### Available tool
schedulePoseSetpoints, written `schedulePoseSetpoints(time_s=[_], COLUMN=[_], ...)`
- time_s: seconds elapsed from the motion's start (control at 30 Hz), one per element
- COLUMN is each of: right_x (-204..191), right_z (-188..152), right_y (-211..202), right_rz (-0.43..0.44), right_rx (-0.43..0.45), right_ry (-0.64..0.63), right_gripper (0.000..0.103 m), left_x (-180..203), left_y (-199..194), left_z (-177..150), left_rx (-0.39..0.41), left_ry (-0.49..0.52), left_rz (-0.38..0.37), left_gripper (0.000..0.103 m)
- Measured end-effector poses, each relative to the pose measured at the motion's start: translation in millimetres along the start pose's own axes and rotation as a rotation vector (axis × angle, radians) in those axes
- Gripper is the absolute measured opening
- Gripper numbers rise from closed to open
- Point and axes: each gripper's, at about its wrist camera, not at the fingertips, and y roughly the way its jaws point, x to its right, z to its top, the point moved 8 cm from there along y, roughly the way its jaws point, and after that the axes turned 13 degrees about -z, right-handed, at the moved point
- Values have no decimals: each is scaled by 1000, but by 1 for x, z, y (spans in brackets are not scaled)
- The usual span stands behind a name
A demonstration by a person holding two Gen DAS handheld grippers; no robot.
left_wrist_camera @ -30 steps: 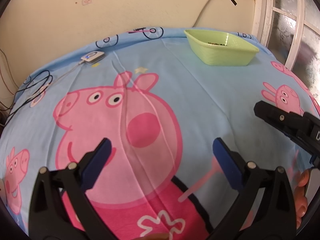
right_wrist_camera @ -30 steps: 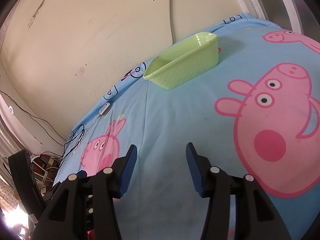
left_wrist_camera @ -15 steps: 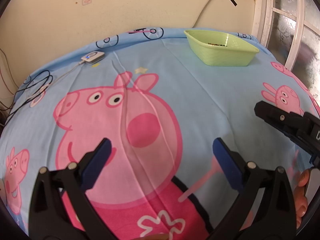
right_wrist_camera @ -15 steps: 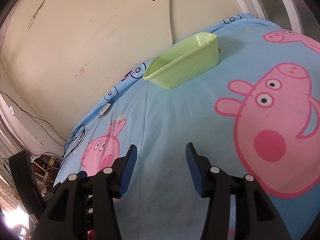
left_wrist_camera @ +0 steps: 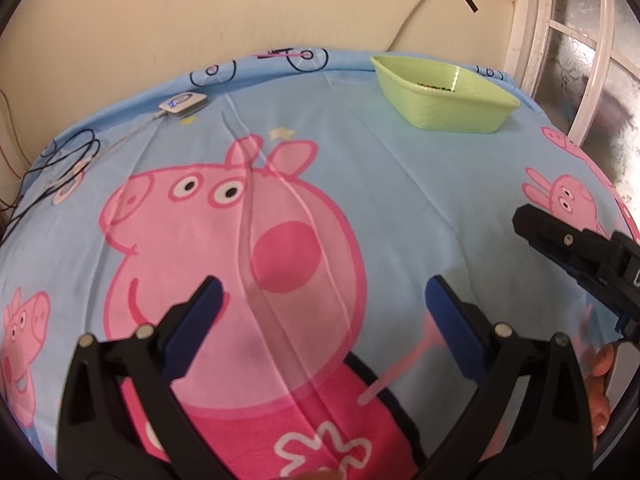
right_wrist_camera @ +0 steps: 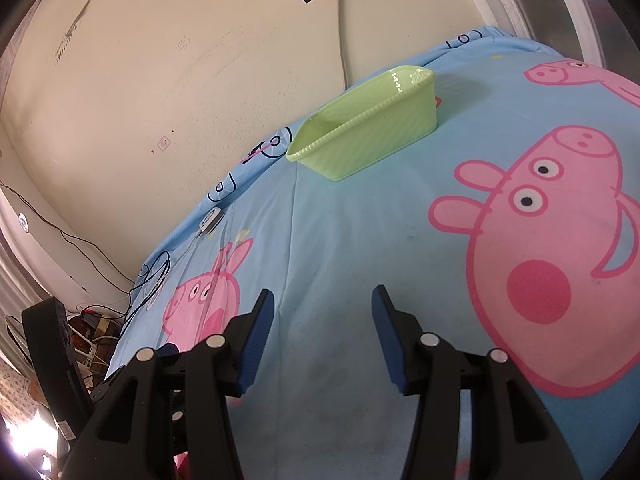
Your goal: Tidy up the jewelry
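Observation:
A light green plastic basket (left_wrist_camera: 448,104) stands at the far side of the blue cartoon-pig sheet; a dark beaded piece of jewelry (left_wrist_camera: 434,87) shows inside it. From the right wrist view the same basket (right_wrist_camera: 368,136) appears side-on, its contents hidden. My left gripper (left_wrist_camera: 322,304) hovers over the big pig print, jaws wide apart with nothing between them. My right gripper (right_wrist_camera: 323,316) stands open over bare blue sheet, empty too. The right gripper's black finger (left_wrist_camera: 560,240) also enters the left wrist view from the right edge.
A small white device with a blue light (left_wrist_camera: 182,103) and its cable lie at the far left of the sheet; black cords (left_wrist_camera: 60,160) loop near the left edge. A cream wall lies behind, a window frame (left_wrist_camera: 568,48) at right. Part of a hand (left_wrist_camera: 598,376) shows at lower right.

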Motion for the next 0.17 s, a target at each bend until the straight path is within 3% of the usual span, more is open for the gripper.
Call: schedulePoseSetpoints(time_s=[0.17], right_x=[-1], right_z=[1], right_y=[2], right_rz=[-16], right_rx=[-7], right_ry=[-10], right_gripper=[29], left_x=[-4], left_y=[4], left_z=[-2], left_rx=[-25], left_ry=[-26], left_rz=[-1], left_gripper=[97])
